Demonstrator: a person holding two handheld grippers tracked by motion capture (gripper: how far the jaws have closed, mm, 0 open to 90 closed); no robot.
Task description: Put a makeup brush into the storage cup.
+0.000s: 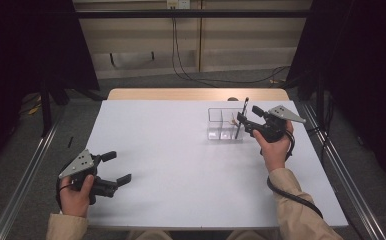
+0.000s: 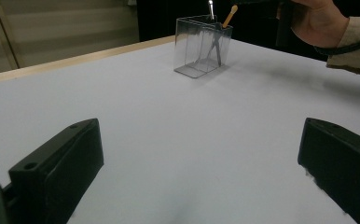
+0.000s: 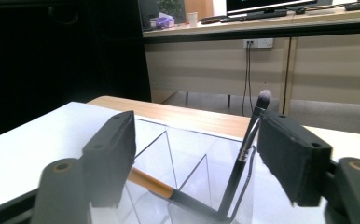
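A black makeup brush [image 3: 243, 158] is left standing in the clear divided organizer [image 1: 224, 125], freed between the parted right gripper [image 1: 244, 120] jaws, which are best withdrawn straight back without nudging it.

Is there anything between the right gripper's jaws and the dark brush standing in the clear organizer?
Nothing visible. The right gripper sits open over the clear organizer, and the dark brush leans in a compartment just beside the right-hand jaw, with no other item between. A second brush lies lower in the organizer, clear of that gap.
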